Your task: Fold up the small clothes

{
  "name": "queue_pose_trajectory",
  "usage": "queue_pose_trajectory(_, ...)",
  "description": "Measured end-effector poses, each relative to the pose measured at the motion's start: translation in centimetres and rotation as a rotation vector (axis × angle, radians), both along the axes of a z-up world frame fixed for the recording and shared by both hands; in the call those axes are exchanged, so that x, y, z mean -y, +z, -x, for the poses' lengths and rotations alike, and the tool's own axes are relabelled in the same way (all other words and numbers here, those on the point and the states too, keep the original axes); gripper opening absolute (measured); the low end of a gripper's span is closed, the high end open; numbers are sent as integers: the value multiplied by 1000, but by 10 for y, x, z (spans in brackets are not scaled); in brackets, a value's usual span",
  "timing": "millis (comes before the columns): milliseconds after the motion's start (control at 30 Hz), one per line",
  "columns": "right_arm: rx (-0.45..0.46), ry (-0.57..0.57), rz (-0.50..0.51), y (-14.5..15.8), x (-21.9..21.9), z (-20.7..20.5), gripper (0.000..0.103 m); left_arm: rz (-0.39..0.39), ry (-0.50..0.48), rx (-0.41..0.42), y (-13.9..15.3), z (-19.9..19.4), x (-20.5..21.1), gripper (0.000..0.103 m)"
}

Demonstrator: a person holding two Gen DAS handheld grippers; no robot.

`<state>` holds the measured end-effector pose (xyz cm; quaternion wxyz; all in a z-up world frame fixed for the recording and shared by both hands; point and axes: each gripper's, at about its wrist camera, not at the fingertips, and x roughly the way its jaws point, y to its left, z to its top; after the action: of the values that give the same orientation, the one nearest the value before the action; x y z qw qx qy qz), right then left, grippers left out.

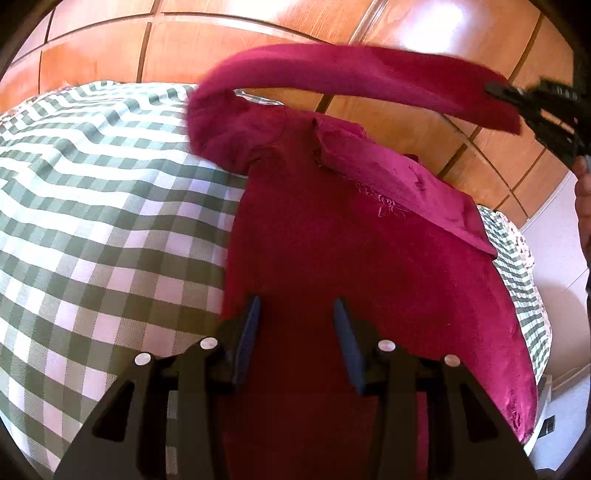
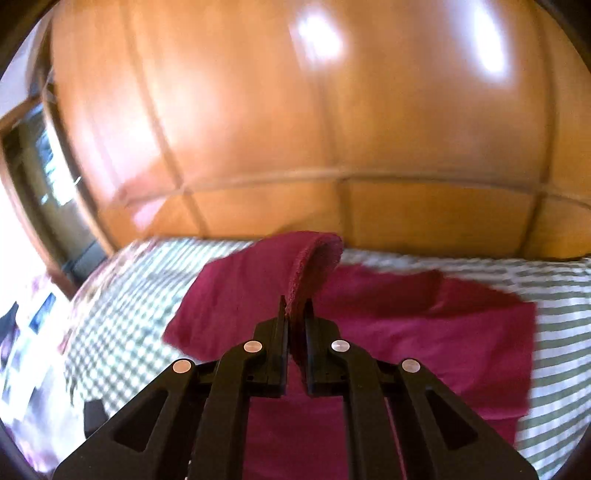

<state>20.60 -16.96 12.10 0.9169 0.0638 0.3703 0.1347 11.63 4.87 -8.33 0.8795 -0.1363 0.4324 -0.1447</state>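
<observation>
A dark red long-sleeved top [image 1: 351, 251] lies on a green and white checked cloth [image 1: 92, 206]. My left gripper [image 1: 297, 306] is open and hovers just above the top's body, holding nothing. My right gripper [image 2: 296, 306] is shut on the cuff of one sleeve [image 2: 314, 258] and holds it lifted off the cloth. In the left wrist view that sleeve [image 1: 351, 70] arcs up and across to the right gripper [image 1: 495, 90] at the upper right. The other sleeve [image 1: 406, 184] lies folded over the top's body.
Wooden wardrobe panels [image 1: 258, 33] stand behind the checked surface and fill the upper part of the right wrist view [image 2: 295, 129]. A doorway or mirror [image 2: 48, 158] shows at the far left. The checked cloth [image 2: 554, 306] extends to the right of the top.
</observation>
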Motion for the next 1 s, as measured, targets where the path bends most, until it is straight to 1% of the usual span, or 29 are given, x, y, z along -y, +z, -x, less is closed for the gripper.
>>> queue_pose_trajectory(67, 3, -73, 18, 2, 33, -4, 6, -2, 0, 1, -1, 0, 1, 42)
queue_pose_trajectory(167, -48, -178, 30, -14, 80, -12, 6, -8, 2, 1, -1, -2, 5, 42)
queue_pose_trajectory(233, -107, -247, 50, -38, 109, -18, 6, -18, 0, -1, -2, -2, 6, 42)
queue_pose_trajectory(333, -193, -316, 85, -76, 137, -23, 6, -41, 1, -9, 0, -2, 9, 42)
queue_pose_trajectory(400, -242, -349, 89, -99, 150, -23, 6, -59, 3, -25, 5, -4, 13, 42)
queue_pose_trajectory(467, -280, -371, 85, -122, 157, -20, 6, -44, 10, -53, 14, -8, 13, 42)
queue_pose_trajectory(533, -305, -380, 55, -137, 163, -19, 7, 10, 20, -60, 25, -14, 7, 42)
queue_pose_trajectory(567, -311, -385, 36, -143, 166, -18, 11, 27, 26, -50, 30, -17, 2, 42)
queue_pose_trajectory(600, -309, -388, 20, -144, 167, -15, 19, 35, 33, -39, 36, -21, 0, 43)
queue_pose_trajectory(633, -305, -400, 8, -143, 170, -12, 23, 39, 39, -25, 43, -29, -3, 46)
queue_pose_trajectory(667, -299, -409, 3, -139, 171, -9, 34, 40, 48, -19, 47, -35, -6, 48)
queue_pose_trajectory(700, -287, -421, 8, -135, 172, -6, 50, 38, 64, -15, 50, -44, -10, 51)
queue_pose_trajectory(733, -268, -438, 26, -129, 172, -2, 54, 41, 77, -19, 52, -54, -13, 51)
queue_pose_trajectory(767, -234, -447, 46, -120, 170, 4, 55, 48, 82, -24, 53, -62, -15, 51)
queue_pose_trajectory(833, -183, -419, 72, -105, 161, 11, 55, 78, 103, -41, 54, -85, -20, 53)
queue_pose_trajectory(933, -161, -360, 93, -97, 143, 10, 55, 134, 129, -85, 50, -119, -27, 55)
queue_pose_trajectory(1000, -152, -309, 151, -100, 124, 5, 55, 169, 147, -113, 47, -138, -31, 58)
